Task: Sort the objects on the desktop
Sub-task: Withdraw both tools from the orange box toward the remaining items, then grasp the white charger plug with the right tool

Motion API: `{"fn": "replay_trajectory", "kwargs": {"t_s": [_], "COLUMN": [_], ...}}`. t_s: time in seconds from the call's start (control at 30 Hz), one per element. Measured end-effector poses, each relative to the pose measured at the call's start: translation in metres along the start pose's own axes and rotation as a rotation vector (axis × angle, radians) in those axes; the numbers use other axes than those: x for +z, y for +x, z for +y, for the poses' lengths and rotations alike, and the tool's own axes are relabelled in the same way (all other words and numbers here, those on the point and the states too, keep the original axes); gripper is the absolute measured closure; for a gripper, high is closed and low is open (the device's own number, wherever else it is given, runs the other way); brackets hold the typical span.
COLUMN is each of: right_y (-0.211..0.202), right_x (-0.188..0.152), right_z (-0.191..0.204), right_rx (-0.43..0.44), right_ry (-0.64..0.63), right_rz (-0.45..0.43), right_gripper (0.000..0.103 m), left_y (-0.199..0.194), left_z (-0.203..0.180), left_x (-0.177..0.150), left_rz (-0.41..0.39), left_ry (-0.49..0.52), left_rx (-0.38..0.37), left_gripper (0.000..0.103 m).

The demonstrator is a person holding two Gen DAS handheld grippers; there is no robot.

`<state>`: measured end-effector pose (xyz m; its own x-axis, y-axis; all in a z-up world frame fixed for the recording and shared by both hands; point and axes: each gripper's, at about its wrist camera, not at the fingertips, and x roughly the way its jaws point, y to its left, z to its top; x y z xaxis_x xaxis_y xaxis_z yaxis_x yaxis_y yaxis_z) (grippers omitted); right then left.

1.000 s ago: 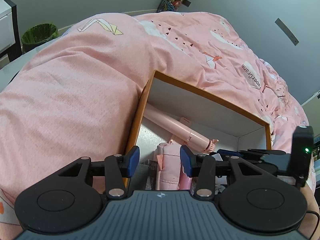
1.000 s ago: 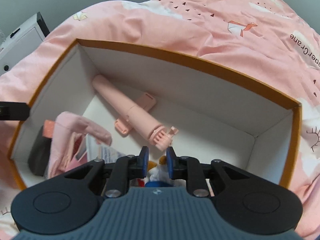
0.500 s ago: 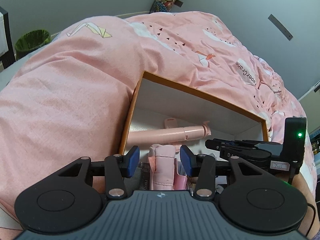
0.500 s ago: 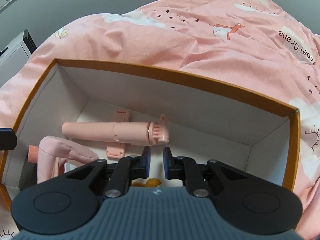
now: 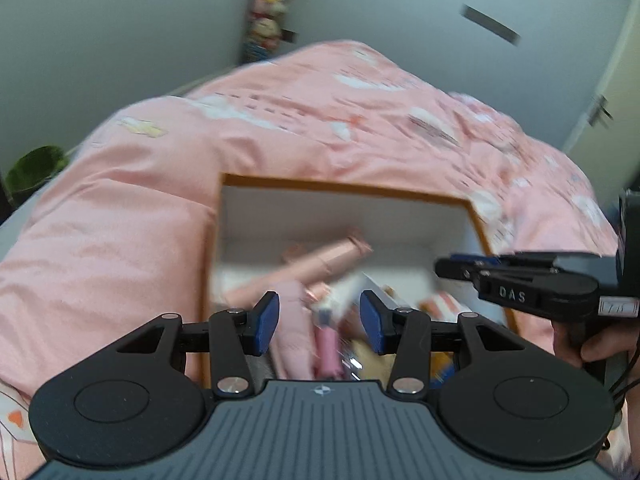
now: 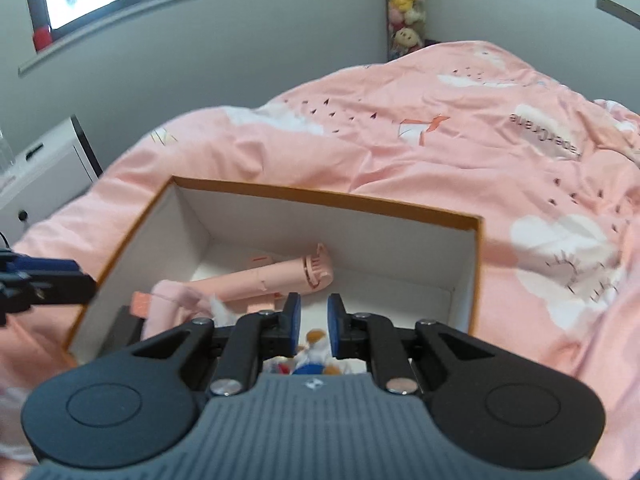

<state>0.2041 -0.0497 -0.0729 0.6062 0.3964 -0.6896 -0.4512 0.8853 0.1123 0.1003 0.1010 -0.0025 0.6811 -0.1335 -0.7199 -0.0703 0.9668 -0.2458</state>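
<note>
While both wrist views look down over a bed with a pink quilt (image 6: 460,152), we note an open box (image 6: 328,200) with an orange rim and white inner walls resting on it. Inside the box lies a long pink stick-like gadget (image 6: 280,274), slanted across the floor of the box, its ribbed head toward the far wall. Beside it, toward the left wall, sits a crumpled pink pouch (image 6: 172,300); a small plush toy (image 6: 316,346) with an orange top shows low in the right wrist view, below the blue pads.

Left gripper (image 5: 319,322): jaws apart, roughly half spread, nothing pressed between them; the pouch (image 5: 294,328) and some blurred items lie below the gap, inside the box (image 5: 344,188). The left view is motion-blurred, so we cannot name those items.

Right gripper (image 6: 313,318): jaws nearly together with a narrow gap, pads bare. We see it from the left view (image 5: 452,266) above the right side of the box, with fingers of a hand (image 5: 600,350) on its handle.

Stuffed toys (image 6: 404,8) hang in the far corner.
</note>
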Motion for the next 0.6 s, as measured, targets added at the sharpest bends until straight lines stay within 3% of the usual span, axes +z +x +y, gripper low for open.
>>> {"fn": "replay_trajectory", "kwargs": {"t_s": [0.13,0.27,0.47,0.6], "right_y": [-0.035,-0.062,-0.075,-0.061], "right_x": [-0.019,-0.043,-0.087,-0.117], "right_z": [0.007,0.011,0.017,0.020], "right_rx": [0.013,0.029,0.004,-0.042], "right_ry": [0.043,0.107,0.216,0.286], "right_rz": [-0.020,-0.018,0.040,0.131], "right_gripper": [0.087,0.087,0.087,0.082], "left_y": [-0.006,-0.007,0.008,0.025], "left_z": [-0.021,-0.040,-0.057,-0.065], "left_x": [-0.006,-0.017,-0.047,-0.067], "left_rz": [0.073,0.124,0.251,0.364], "left_ry": [0.063,0.099,0.159,0.227], "left_rx": [-0.097,-0.139,-0.116,-0.079], "left_gripper": [0.051,0.051,0.051,0.051]}}
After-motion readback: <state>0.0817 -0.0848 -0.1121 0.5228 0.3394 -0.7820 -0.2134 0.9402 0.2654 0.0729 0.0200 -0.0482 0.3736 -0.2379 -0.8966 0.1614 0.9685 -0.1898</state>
